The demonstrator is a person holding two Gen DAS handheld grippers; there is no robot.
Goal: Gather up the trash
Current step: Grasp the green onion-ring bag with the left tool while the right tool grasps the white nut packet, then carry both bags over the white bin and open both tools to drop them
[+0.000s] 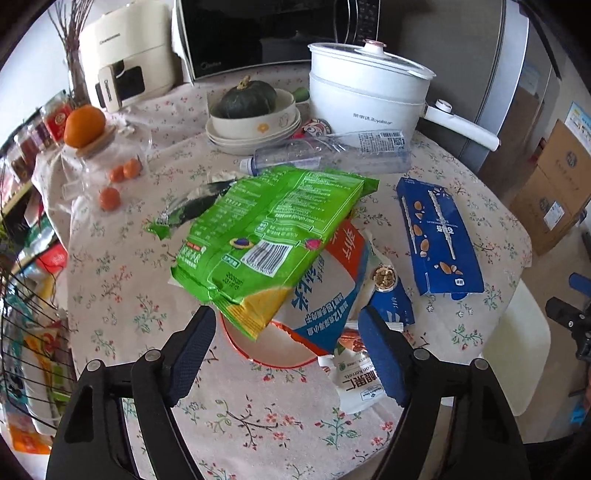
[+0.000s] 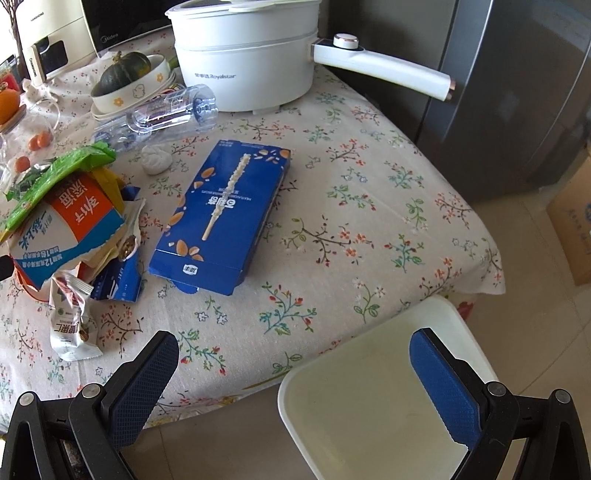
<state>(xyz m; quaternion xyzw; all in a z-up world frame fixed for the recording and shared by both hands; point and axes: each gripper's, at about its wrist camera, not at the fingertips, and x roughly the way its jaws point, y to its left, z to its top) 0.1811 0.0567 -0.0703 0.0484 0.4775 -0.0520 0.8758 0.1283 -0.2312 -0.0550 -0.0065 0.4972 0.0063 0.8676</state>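
A trash pile lies on the floral tablecloth. A green snack bag rests on an orange-rimmed noodle cup with a torn lid. A white nut packet and a small blue packet lie beside the cup. My left gripper is open and straddles the cup, its pads clear of it. A flat blue biscuit-stick box and a clear plastic bottle lie further right. My right gripper is open and empty over the table's near edge.
A white electric pot, a bowl holding a green squash, a microwave and a jar topped with an orange stand at the back. A cream stool sits by the table. A wire basket is at the left.
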